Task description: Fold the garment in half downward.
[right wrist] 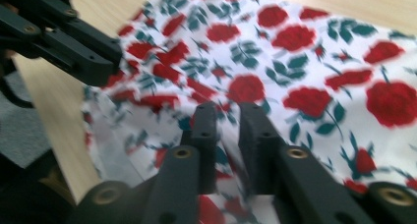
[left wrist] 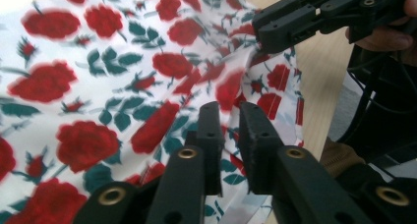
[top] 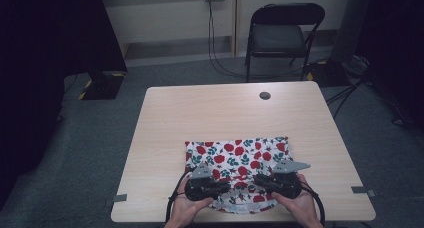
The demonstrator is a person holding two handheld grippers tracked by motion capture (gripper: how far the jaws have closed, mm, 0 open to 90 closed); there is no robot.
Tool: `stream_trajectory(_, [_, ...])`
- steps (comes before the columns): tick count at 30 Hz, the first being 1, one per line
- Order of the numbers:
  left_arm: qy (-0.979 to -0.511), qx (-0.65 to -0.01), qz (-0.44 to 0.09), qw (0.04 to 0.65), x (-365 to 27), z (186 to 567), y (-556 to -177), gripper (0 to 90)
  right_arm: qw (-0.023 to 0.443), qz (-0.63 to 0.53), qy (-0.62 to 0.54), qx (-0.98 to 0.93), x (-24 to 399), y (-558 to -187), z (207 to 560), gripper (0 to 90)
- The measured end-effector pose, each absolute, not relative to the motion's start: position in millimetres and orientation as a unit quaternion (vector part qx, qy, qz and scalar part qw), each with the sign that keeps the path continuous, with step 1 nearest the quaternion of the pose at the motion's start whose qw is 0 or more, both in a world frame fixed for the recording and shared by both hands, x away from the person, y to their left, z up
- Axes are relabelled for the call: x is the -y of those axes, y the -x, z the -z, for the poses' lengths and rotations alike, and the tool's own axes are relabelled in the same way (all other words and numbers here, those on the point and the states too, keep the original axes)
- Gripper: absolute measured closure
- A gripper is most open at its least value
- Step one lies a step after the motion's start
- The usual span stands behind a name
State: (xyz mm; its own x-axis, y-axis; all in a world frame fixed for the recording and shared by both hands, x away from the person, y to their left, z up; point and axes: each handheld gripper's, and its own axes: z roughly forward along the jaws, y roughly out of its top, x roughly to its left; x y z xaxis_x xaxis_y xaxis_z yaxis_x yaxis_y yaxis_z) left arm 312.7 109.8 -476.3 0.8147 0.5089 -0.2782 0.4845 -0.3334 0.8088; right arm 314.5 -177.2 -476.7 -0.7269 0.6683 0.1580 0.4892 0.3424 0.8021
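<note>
1. The near edge of the rose-print cloth (top: 239, 160) lies under the two grippers in the high view, at about 6 o'clock on the table (top: 165, 123), so the hem there is hidden.
2. In the left gripper view, the cloth (left wrist: 98, 86) runs off the picture at 9 and 12 o'clock; its roses are blurred at 3 o'clock.
3. In the right gripper view, the cloth (right wrist: 305, 62) is cut off at 12 and 3 o'clock, and its print is smeared throughout.
4. Whether cloth sits between the jaws of the left gripper (left wrist: 231, 117) or the right gripper (right wrist: 227, 115) cannot be told; each narrow gap is dark.
5. The person's forearms are cut off at 6 o'clock in the high view.
</note>
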Motion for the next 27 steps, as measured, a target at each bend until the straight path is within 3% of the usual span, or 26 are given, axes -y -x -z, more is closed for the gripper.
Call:
stream_trajectory(2, [-0.809,-0.305,-0.011,0.503,-111.3,470.0,-316.0,70.9,0.086,-0.462,-0.347,-0.812,175.4,-316.0,471.0,71.0])
stream_trajectory(6, [-0.799,-0.348,-0.041,0.489,-109.1,466.4,-338.0,69.4,0.094,-0.468,-0.350,-0.806,168.1,-324.6,462.9,71.7])
stream_trajectory(12, [-0.808,-0.383,-0.058,0.443,-96.4,490.0,-363.7,65.0,0.107,-0.425,-0.394,-0.808,160.9,-350.0,477.5,74.5])
stream_trajectory(19, [-0.835,-0.378,-0.058,0.396,-94.7,510.5,-359.0,61.4,0.099,-0.386,-0.409,-0.821,163.5,-347.2,498.0,74.0])
stream_trajectory(27, [-0.844,-0.360,-0.047,0.396,-98.3,513.1,-343.1,58.7,0.073,-0.370,-0.385,-0.843,163.3,-333.2,505.7,72.0])
